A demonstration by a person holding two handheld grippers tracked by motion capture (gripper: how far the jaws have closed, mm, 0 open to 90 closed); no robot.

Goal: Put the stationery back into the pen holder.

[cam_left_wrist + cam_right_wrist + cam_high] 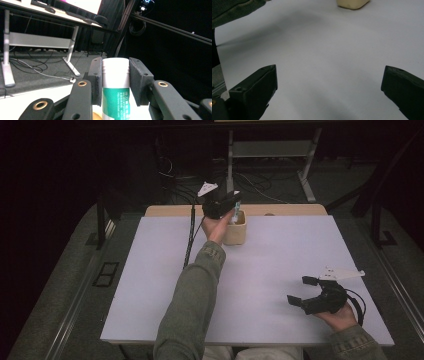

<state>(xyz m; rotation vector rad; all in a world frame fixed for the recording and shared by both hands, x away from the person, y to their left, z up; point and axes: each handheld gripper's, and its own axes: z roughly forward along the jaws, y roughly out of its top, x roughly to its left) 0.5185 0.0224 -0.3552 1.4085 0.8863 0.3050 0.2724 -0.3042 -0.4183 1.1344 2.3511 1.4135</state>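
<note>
**Upright bottle pinched over the beige cup**

Clearly, I had the left gripper (pixel 115 82) pinching a white bottle with a green label (pixel 115 87), its two pads pressed flat on either side of the cap end. The bottle stood upright, long axis vertical, cap end up. From the high view I saw the left gripper (pixel 227 205) at the beige cup (pixel 236 232), at the far edge of the white table (pixel 280 265), with the bottle (pixel 235 212) at the cup's mouth; I could not tell whether it touched the rim or the inside. My sleeve (pixel 192 295) ran from the near edge up to the cup. The right gripper (pixel 303 292) sat well apart from the cup, near the near right corner, jaws spread wide with only bare table between them. Beyond the cup stood a desk frame (pixel 272 150) and floor cables (pixel 250 185).
</note>
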